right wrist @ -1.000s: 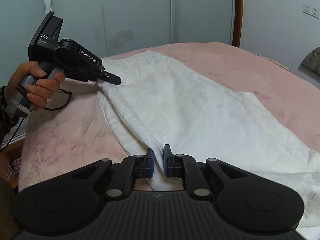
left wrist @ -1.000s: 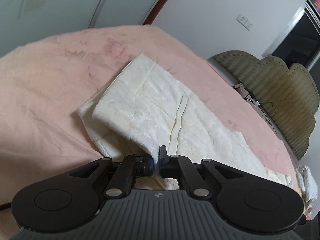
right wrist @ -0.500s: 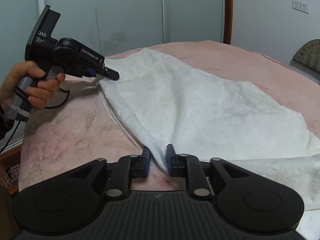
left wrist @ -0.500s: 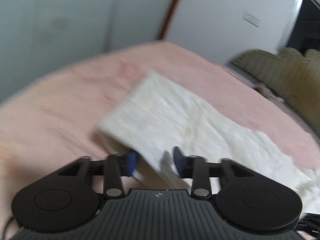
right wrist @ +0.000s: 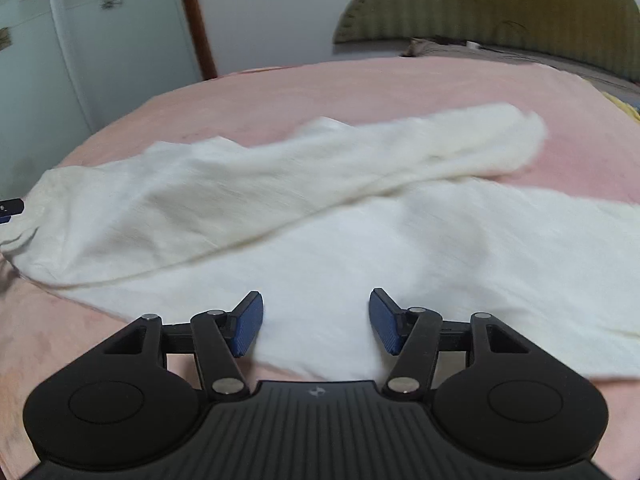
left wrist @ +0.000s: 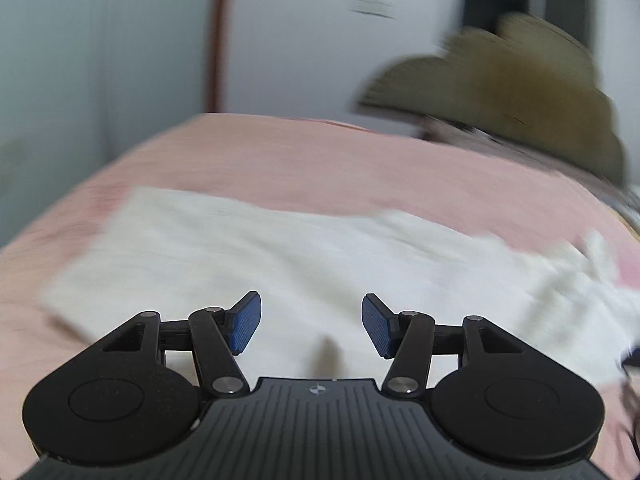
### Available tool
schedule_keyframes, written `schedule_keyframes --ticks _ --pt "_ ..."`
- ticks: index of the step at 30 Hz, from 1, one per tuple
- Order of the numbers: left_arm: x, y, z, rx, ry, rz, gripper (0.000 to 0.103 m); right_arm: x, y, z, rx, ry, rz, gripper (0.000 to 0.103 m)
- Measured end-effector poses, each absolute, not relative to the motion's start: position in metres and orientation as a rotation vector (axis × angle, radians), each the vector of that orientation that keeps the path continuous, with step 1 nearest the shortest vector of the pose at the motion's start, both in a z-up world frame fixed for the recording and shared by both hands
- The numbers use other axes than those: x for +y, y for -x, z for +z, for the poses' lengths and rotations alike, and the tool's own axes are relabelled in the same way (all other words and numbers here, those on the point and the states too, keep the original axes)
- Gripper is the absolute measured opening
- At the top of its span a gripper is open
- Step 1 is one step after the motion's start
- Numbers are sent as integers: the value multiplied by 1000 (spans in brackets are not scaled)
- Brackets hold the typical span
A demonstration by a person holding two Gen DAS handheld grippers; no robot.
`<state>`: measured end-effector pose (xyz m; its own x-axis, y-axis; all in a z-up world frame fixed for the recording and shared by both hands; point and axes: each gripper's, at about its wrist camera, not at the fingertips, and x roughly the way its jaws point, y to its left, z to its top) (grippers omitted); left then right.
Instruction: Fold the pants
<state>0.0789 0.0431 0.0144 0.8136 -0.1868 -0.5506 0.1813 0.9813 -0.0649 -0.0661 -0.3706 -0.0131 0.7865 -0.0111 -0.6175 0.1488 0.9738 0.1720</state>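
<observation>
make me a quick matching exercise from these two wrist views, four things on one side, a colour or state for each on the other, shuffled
Things:
1. pants
2. bed cover
3. headboard
4. right gripper

Colour or state:
A. olive green, ribbed, at the far end of the bed
B. jaws apart, nothing between the blue pads
C. cream white, one leg laid across the other
D. pink, spread under the cloth

Pairs: 1-C, 2-D, 3-A, 4-B
</observation>
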Motion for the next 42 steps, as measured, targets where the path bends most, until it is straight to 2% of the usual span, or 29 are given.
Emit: schedule_keyframes --ticks 4,9,13,19,21,25,26,27,28,29,33,36,37,39,42 --pt "-13 -69 6 583 -106 -367 61 -403 100 2 559 -259 -217 59" --pt "-66 -43 -13 566 -222 -533 62 -446 122 1 571 -236 -448 60" --pt "-89 -30 -27 541 -272 -590 66 -487 181 -3 399 -613 -455 60" --pt "-111 -31 -40 564 -253 -630 66 -522 211 -45 361 -1053 -292 61" --pt "-115 -31 -45 575 -249 -627 66 -525 203 -53 342 -1106 -246 59" --pt "-115 -20 -51 573 -262 -594 66 -535 190 -54 281 -1069 -343 57" --pt "-115 -17 -51 569 -272 -581 66 -537 189 -52 263 -1027 -387 47" --pt "-115 -14 -50 565 -280 -570 66 -538 188 -51 260 -982 -427 24" --pt "-115 -10 -47 561 -287 -564 66 -541 189 -52 258 -951 -457 15" --pt "-115 -8 -43 555 -290 -562 66 -543 191 -54 250 -948 -462 14" --pt "-118 -7 -27 521 -270 -582 68 -542 199 -49 258 -870 -515 12" --pt "-127 -14 -23 498 -273 -607 70 -533 189 -37 352 -724 -549 12" --pt "-130 -18 -24 496 -277 -603 70 -531 188 -36 364 -700 -569 14" --pt "-135 -26 -26 505 -273 -593 70 -532 192 -34 334 -711 -655 30" --pt "-137 -34 -30 504 -257 -606 69 -517 201 -17 257 -540 -807 30"
